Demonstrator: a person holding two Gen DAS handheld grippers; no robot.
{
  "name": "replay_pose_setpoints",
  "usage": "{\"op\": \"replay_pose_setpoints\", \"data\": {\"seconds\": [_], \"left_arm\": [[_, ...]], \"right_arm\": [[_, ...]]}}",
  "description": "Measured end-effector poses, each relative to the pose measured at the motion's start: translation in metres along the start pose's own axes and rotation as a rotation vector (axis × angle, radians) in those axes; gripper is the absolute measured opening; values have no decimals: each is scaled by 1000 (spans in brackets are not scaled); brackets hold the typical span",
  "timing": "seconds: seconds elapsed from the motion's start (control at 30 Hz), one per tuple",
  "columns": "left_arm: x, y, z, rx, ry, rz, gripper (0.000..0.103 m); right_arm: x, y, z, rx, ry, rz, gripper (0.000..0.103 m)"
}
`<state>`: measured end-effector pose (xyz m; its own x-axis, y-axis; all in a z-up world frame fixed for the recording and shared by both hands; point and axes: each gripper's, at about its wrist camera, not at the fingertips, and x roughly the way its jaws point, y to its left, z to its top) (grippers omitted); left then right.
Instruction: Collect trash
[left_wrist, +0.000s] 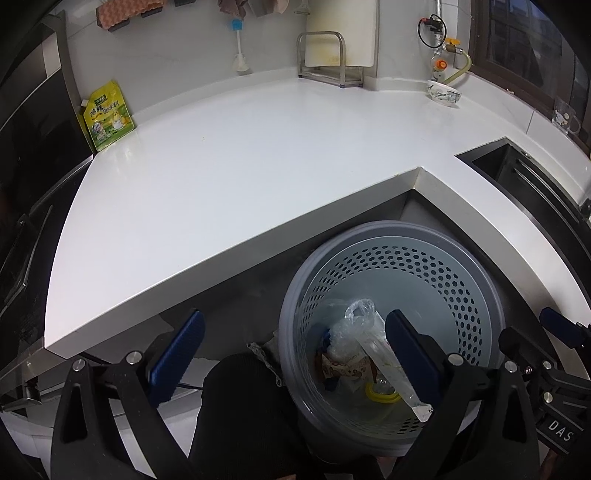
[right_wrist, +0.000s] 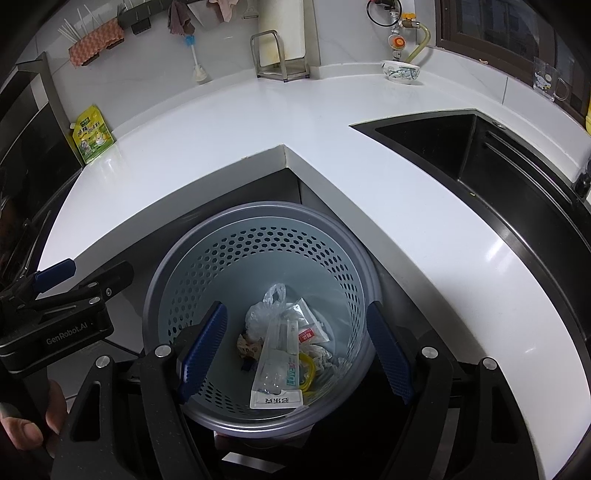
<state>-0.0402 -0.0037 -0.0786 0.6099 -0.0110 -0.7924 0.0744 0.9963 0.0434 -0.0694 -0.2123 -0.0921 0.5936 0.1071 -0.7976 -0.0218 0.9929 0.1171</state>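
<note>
A round grey plastic bin (right_wrist: 258, 280), its upper wall pierced with rows of small hexagonal holes and its lower wall smooth, stands on the floor in the inner corner of a glossy white L-shaped countertop (right_wrist: 229, 125); it fills the lower centre of the right wrist view and the lower right of the left wrist view. At its bottom lies the trash (right_wrist: 280, 350): a crinkled clear plastic bag, a flat transparent sachet with printed labels, crumpled paper, a small red-and-white packet and a yellow plastic ring.

The right gripper (right_wrist: 297, 350) stands wide open above the bin mouth, its 2 ribbed blue pads (right_wrist: 203, 350) well apart and nothing between them. The left gripper (left_wrist: 295, 354) is likewise spread wide and empty; 1 blue pad sits at lower left over the counter edge, the other over the bin's opening. A dark, textured fabric shape (left_wrist: 240, 406) lies between its black arms.

On the counter, a yellow-green printed pouch (left_wrist: 107, 114) leans at the upper left, a bent metal rack (left_wrist: 325, 59) stands at top centre, and a patterned ceramic bowl (left_wrist: 445, 94) sits at upper right. A dark rectangular sink (right_wrist: 461, 155) is recessed at the right.
</note>
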Motion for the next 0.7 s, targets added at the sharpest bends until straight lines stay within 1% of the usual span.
{"op": "replay_pose_setpoints", "data": {"seconds": [0.3, 0.7], "left_arm": [[1, 0, 0, -6, 6, -8, 96], [1, -2, -1, 5, -2, 7, 96]], "right_arm": [[0, 0, 0, 0, 3, -2, 74], [0, 0, 0, -1, 4, -2, 74]]}}
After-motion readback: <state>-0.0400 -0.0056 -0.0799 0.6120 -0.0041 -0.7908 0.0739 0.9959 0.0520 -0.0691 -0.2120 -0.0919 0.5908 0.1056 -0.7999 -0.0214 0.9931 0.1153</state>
